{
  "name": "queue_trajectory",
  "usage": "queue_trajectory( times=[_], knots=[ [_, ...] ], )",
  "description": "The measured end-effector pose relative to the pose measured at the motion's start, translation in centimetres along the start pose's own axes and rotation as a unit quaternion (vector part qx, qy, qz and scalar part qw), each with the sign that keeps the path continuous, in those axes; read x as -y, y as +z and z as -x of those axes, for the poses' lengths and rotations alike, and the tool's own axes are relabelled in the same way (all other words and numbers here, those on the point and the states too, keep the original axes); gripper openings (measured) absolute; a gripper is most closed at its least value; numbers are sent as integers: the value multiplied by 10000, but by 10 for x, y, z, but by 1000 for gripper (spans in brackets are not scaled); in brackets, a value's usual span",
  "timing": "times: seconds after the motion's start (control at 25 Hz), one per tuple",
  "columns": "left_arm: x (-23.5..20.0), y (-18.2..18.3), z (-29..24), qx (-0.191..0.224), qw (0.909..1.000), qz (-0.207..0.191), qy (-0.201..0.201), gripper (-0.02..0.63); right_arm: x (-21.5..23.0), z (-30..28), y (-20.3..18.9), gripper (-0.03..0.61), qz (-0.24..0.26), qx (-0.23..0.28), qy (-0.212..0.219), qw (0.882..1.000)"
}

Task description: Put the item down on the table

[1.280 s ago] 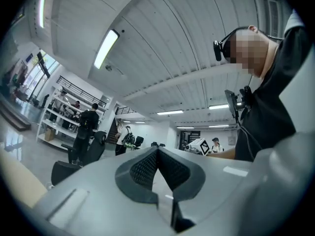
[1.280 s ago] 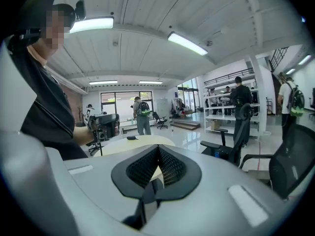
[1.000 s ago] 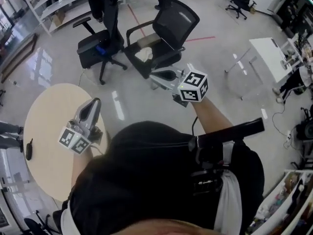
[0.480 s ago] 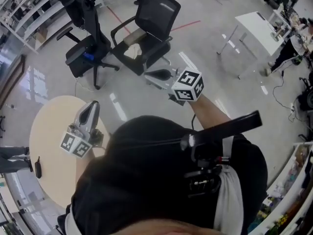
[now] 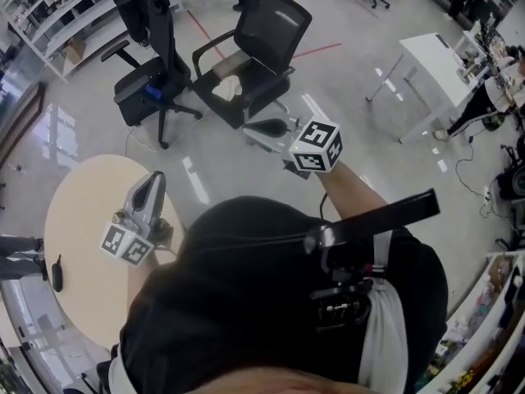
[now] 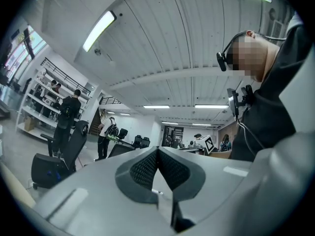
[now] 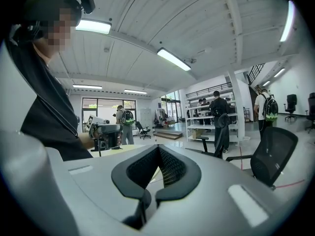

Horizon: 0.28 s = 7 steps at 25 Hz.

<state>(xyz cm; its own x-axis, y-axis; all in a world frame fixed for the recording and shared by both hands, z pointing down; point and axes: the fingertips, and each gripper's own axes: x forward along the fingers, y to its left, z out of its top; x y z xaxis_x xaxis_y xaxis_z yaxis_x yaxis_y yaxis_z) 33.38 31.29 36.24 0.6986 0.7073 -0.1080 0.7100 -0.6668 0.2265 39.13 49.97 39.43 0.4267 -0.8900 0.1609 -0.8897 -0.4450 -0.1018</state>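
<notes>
In the head view my left gripper (image 5: 152, 180) hangs over the round beige table (image 5: 82, 212), jaws together with nothing between them. A small dark object (image 5: 57, 272) lies on the table near its left edge, apart from both grippers. My right gripper (image 5: 256, 126) is held out over the grey floor toward the chairs, also shut and empty. The left gripper view shows its ribbed pads (image 6: 147, 167) meeting at the tip, pointing level across the room. The right gripper view shows its pads (image 7: 170, 168) pressed together, with the left gripper (image 7: 104, 132) beyond them.
Two black office chairs (image 5: 156, 76) (image 5: 267, 43) stand on the floor past the table, one with a pale cloth (image 5: 227, 89) on its seat. A white desk (image 5: 431, 56) is at the right and shelves (image 5: 57, 15) at the far left. People stand in the background.
The head camera has swung a little, so the room has shifted in the frame. Both grippers keep about the same pose before the body and stay shut.
</notes>
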Motion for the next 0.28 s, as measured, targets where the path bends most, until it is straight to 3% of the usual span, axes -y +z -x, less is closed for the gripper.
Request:
queue_trajectory(
  times=[0.28],
  knots=[
    [1, 1, 2, 21, 10000, -10, 6, -6, -3, -4, -1, 12, 13, -39, 70, 10000]
  ],
)
